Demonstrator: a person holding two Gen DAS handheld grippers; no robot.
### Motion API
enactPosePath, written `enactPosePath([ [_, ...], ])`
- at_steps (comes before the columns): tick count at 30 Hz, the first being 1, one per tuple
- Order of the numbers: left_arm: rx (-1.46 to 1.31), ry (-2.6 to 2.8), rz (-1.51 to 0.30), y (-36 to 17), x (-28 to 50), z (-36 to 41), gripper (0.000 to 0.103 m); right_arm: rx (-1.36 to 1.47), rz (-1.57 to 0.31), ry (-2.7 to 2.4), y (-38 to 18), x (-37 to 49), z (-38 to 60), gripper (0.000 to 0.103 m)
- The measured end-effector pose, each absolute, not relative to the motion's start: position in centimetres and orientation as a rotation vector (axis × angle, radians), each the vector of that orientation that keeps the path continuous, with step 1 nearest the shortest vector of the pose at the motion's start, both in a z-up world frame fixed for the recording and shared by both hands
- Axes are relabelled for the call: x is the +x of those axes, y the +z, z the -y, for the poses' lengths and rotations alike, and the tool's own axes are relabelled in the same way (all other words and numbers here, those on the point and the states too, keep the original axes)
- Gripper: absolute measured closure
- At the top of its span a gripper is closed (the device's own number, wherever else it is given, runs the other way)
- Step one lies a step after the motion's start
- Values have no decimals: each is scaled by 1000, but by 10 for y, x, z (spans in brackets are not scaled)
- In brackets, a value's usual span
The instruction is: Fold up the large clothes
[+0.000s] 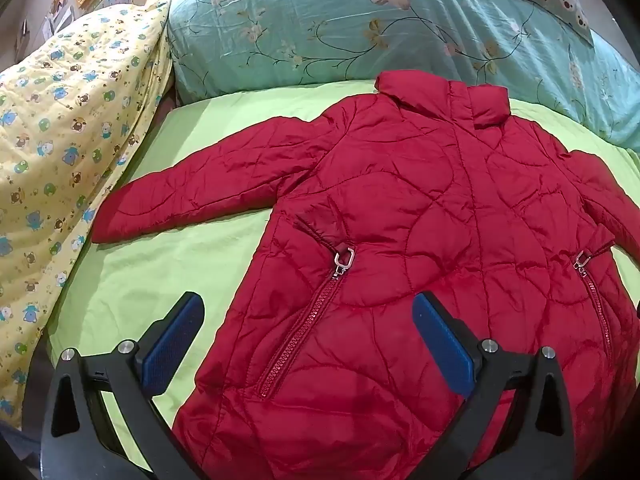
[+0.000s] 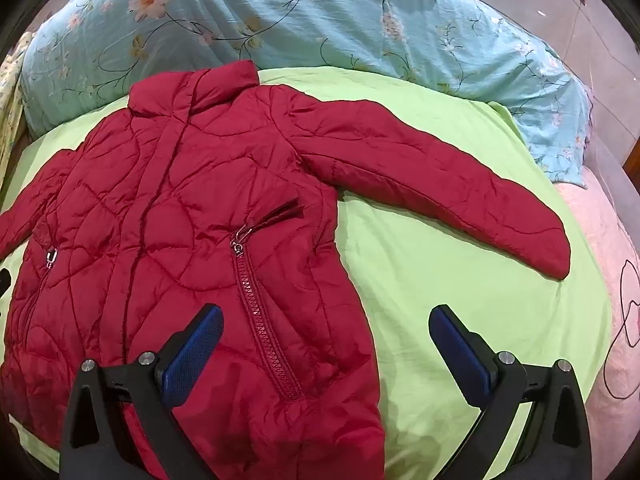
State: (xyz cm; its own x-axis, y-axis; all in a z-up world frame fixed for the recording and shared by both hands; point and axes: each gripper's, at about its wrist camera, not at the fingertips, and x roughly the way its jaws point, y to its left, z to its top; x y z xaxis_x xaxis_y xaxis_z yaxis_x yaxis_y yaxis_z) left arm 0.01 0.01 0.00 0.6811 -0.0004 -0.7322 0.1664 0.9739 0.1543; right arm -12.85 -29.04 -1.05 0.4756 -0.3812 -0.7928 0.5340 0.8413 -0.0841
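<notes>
A bed is filling both views, with a light green sheet (image 1: pixel 168 264) lying across it. Along its far side a big turquoise flowered quilt (image 1: pixel 320 20) is sitting bunched up, and in the left wrist view a yellow blanket (image 1: pixel 60 128) printed with little bears is slumping along the left edge of the bed.

A red quilted jacket (image 1: pixel 420 216) is lying flat on the sheet, front up and zipped, with its collar (image 1: pixel 440 96) pointing toward the turquoise quilt. Both sleeves are spreading outward: one sleeve (image 1: pixel 192 196) is reaching toward the yellow blanket, and the other sleeve (image 2: pixel 440 184) is stretching across the bare sheet on the opposite side. Two slanted pocket zippers are showing on the front, each with a small silver pull (image 1: pixel 343 261).

The left gripper (image 1: pixel 308 332) is hovering above the lower part of the jacket near its left edge, its blue-padded fingers (image 1: pixel 176 340) standing wide apart and holding nothing. The right gripper (image 2: pixel 326 344) is hovering over the jacket's lower right edge, fingers (image 2: pixel 460 352) likewise spread wide and empty.
</notes>
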Motion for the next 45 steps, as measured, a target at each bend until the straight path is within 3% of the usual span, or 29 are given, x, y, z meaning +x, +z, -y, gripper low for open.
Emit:
enactPosePath([
  [27,214,-117,-840,-2,6,9,0,213,-887,-575,-8,-137,307,0],
  [45,205,-138,-902,-16,31,12,0,762,-675,-590,-32,-191,456,1],
])
